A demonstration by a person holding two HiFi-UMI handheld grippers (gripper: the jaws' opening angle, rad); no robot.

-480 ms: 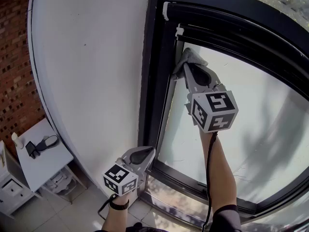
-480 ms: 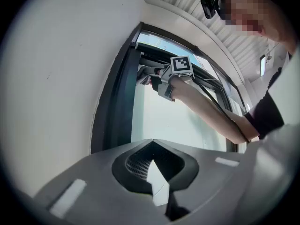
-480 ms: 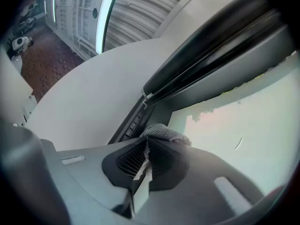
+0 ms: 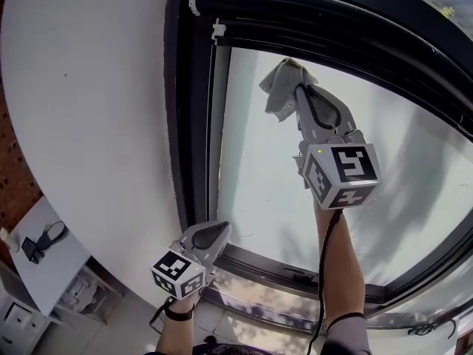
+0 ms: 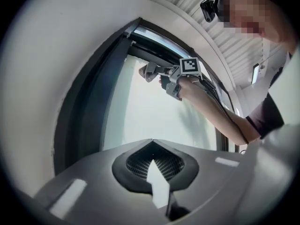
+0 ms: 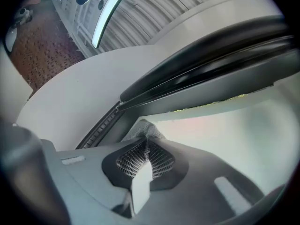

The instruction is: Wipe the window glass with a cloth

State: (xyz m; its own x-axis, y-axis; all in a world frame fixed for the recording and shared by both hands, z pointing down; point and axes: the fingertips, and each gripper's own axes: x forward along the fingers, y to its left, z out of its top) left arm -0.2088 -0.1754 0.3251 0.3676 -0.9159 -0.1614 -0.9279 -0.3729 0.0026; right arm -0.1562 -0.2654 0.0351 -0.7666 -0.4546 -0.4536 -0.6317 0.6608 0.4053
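The right gripper (image 4: pixel 298 87), jaws pinching the grey cloth (image 4: pixel 278 98), has slid it away from the black frame (image 4: pixel 188 124) across the window glass (image 4: pixel 259 191); the left gripper (image 4: pixel 220 233) hangs low, jaws together, empty

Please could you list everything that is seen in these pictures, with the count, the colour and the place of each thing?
cloth: one, grey, bunched on the upper glass
window glass: one pane, pale, centre and right
window frame: one, black, around the glass
wall: one, white, left of the frame
brick wall: one, red-brown, far left
small table: one, white, lower left
black object: one, on that table, too small to name
right tool: one, grey, high at the glass, shut on the cloth
left tool: one, grey, low by the frame, shut, empty
forearms: two, bare, at the bottom
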